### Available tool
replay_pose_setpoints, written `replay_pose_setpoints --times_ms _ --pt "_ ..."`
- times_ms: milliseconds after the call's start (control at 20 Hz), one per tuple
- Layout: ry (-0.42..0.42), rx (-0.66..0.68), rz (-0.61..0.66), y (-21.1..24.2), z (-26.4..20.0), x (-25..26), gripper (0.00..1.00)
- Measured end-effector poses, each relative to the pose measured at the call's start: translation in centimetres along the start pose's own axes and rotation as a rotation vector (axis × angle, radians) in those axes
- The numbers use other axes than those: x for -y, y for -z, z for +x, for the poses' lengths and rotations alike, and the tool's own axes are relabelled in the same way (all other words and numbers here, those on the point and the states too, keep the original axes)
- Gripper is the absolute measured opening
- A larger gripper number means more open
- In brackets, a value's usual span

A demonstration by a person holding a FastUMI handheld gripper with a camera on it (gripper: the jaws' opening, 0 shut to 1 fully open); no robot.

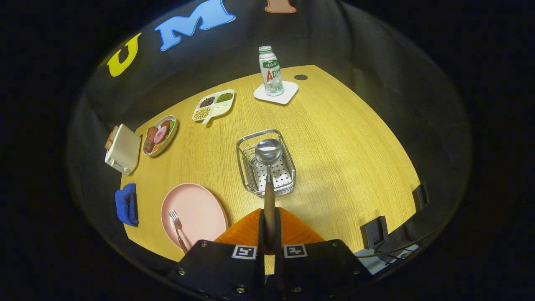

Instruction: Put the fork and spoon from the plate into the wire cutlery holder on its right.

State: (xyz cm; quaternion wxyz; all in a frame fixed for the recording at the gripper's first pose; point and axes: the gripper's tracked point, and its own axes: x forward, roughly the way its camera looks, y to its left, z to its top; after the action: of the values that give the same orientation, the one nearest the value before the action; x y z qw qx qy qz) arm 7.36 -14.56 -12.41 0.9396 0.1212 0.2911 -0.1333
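My gripper [269, 225] is shut on the brown handle of the spoon [268, 152]. The spoon points straight ahead from the fingers, and its shiny bowl hangs over the wire cutlery holder [246, 175], which stands just beyond the fingers on the wooden table. Left of the holder lies the pink plate [196, 209]. The fork [176, 225] rests on the plate's near left part, tines pointing away from me, its handle end hidden behind the gripper's body.
Beyond the holder stands a bottle [271, 71] on a white coaster [276, 93]. A divided dish of beans [214, 105], a plate of food [159, 135], a white toaster [123, 149] and a blue cloth [126, 203] line the left side. Two dark brackets [374, 231] sit at the right edge.
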Motion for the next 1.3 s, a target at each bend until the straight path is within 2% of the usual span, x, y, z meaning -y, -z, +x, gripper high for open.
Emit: replay_pose_setpoints --times_ms 250,650,1300 --pt "0.001 0.052 -0.011 -2.3 -0.7 -0.1 0.13" --pt "0.02 0.119 -0.053 -4.6 -1.8 -0.2 0.15" --pt "-0.054 0.15 -0.163 -2.5 -3.7 -4.9 0.15"
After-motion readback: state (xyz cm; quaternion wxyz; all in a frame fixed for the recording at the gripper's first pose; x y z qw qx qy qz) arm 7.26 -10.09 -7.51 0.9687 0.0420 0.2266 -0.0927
